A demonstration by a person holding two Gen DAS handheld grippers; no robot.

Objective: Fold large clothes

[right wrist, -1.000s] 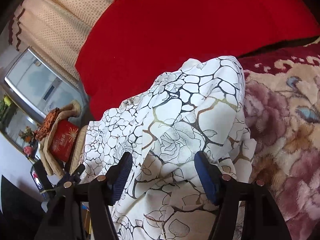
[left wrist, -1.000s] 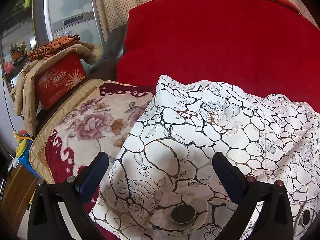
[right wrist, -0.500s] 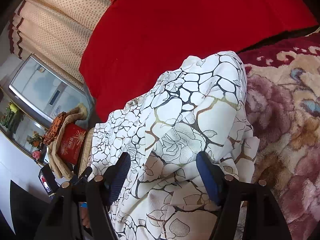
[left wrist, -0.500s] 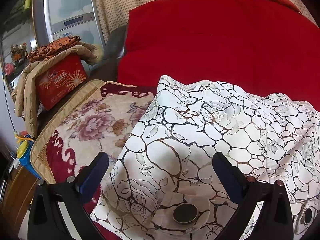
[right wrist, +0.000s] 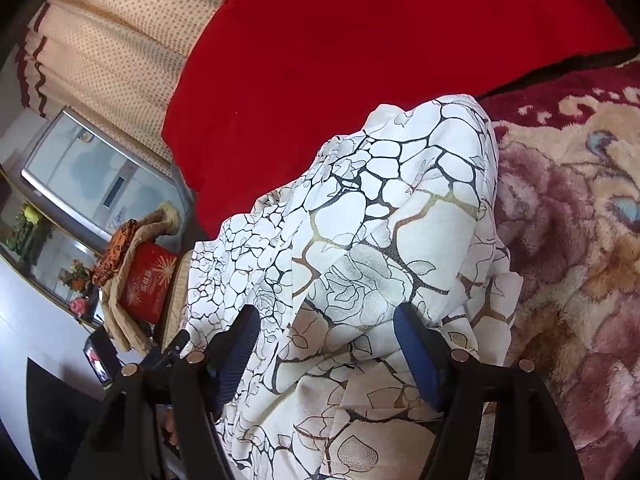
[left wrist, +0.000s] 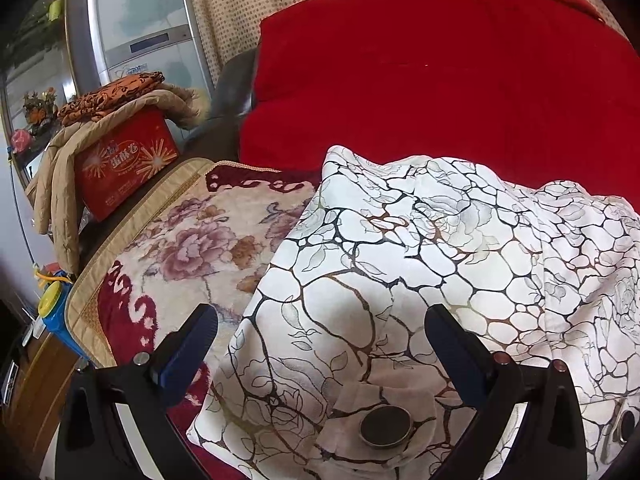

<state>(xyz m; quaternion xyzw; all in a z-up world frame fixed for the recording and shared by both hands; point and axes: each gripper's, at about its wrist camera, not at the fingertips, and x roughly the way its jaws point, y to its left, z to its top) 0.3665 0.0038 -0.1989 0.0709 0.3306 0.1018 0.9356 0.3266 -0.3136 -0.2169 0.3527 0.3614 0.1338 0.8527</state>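
A red cushion (left wrist: 440, 80) fills the area beyond both grippers. A floral blanket (left wrist: 192, 240) lies below it, left of the left fingers and right of the right fingers. The white garment (left wrist: 420, 260) lies bunched on the blanket, extending ahead of and beneath both grippers. The left gripper (left wrist: 320, 344) is spread wide, pads clear of the cloth. The right gripper (right wrist: 326, 344) has just been opening; cloth lies between its pads, ungripped. A round button (left wrist: 386, 427) sits below the left fingertips.
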